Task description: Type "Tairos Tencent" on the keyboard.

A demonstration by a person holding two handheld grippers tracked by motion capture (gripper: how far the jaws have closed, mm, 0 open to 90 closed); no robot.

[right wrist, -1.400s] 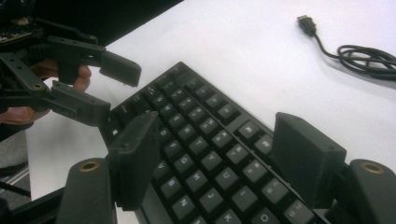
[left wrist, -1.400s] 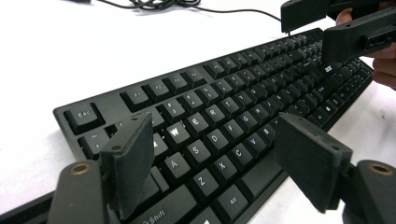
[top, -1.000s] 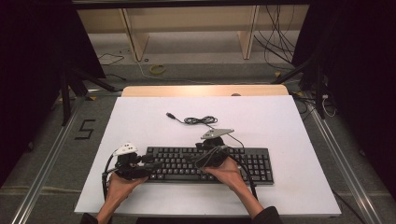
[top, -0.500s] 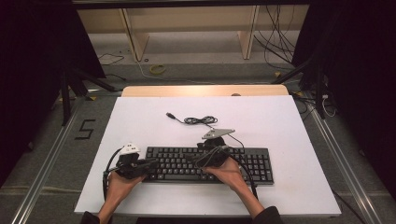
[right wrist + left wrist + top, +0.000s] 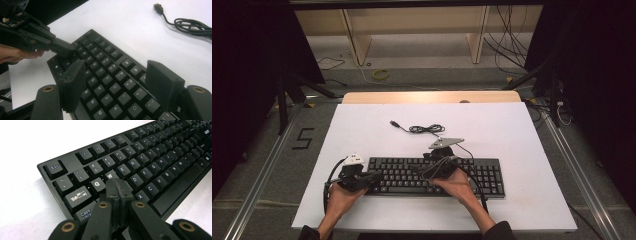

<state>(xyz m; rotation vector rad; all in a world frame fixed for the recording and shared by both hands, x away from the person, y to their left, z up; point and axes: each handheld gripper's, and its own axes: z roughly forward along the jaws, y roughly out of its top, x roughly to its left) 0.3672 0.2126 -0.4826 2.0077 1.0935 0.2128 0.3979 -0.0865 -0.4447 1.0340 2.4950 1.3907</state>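
On the white worktop (image 5: 522, 150), near its front edge, lies a black keyboard (image 5: 437, 176), flat and key-side up. Its long axis runs left to right across the high view, parallel to the front edge; the Esc corner points to the person's left and the number pad to the right. Its cable (image 5: 424, 129) runs from the rear edge to a loose coil behind it, with the USB plug (image 5: 158, 8) lying free on the surface.

The left gripper (image 5: 117, 185) has its jaws pressed together into a single tip, poised over the left end of the letter block near the Q (image 5: 96, 183) and W keys; whether it touches a key cannot be told. The right gripper (image 5: 115, 81) has its jaws spread wide and hangs over the middle of the keyboard, holding nothing.

Probable risks: the closed left tip looks wider than one keycap, so a press could land on two keys at once, or slip off an edge. Pressure applied at the left end could pivot or slide the keyboard, since nothing pins it. The spread right jaws sit low enough that a small drop might strike keys unintentionally.
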